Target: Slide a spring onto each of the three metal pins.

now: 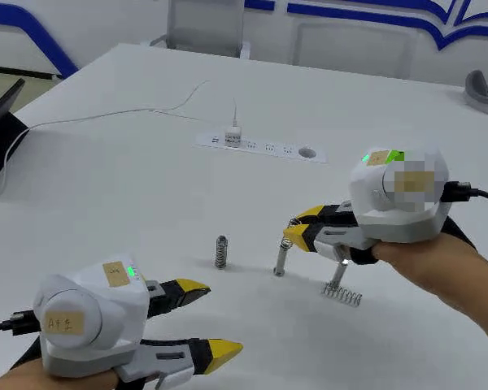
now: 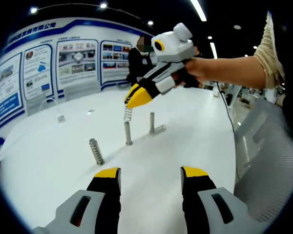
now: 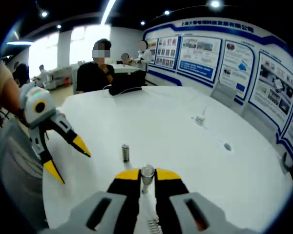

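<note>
Head view, and one pin looks done: the left pin [image 1: 221, 252] wears its coil, standing toward the near edge of the table [image 1: 146, 179]. Now the second! The right gripper [image 1: 297, 227] is clamped on a spring [image 2: 127, 113], jaws pinched on its upper end. It hangs right over the middle pin [image 1: 281, 258], bottom coil about at the pin's tip. Whether it's threaded on yet, I can't tell.

Right gripper view looks straight down on that pin's top between the yellow tips. Next move, I'd say: keep the spring in line with the pin, lower it, then let go so it drops down the shaft.

The left gripper [image 1: 210, 318] waits by the near edge, jaws wide apart, holding nothing. The right pin [image 1: 337, 276] is bare, with a loose spring [image 1: 342, 296] lying at its foot, so that's the last job. No trays or boxes in play: everything sits straight on the table.
</note>
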### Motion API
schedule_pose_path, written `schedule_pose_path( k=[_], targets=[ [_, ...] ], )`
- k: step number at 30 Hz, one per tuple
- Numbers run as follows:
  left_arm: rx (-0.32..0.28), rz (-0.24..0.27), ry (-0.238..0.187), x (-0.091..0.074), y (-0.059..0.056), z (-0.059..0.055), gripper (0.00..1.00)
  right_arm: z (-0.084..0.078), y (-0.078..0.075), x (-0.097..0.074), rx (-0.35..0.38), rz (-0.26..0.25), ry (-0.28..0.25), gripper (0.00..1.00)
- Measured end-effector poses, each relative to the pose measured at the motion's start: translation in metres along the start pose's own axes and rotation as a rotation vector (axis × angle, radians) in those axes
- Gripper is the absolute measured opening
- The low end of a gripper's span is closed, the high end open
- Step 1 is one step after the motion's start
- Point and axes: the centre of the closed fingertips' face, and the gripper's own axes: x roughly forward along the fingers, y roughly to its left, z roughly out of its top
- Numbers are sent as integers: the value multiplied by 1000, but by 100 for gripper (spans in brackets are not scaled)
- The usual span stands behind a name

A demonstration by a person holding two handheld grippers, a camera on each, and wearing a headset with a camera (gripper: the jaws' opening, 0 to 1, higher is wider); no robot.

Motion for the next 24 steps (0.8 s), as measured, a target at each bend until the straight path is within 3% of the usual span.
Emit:
schedule_pose_path(
  k=[24],
  targets=[
    [-10,21,3,-6,1,-2,51,-23,2,21,42,14,49,12]
  ],
)
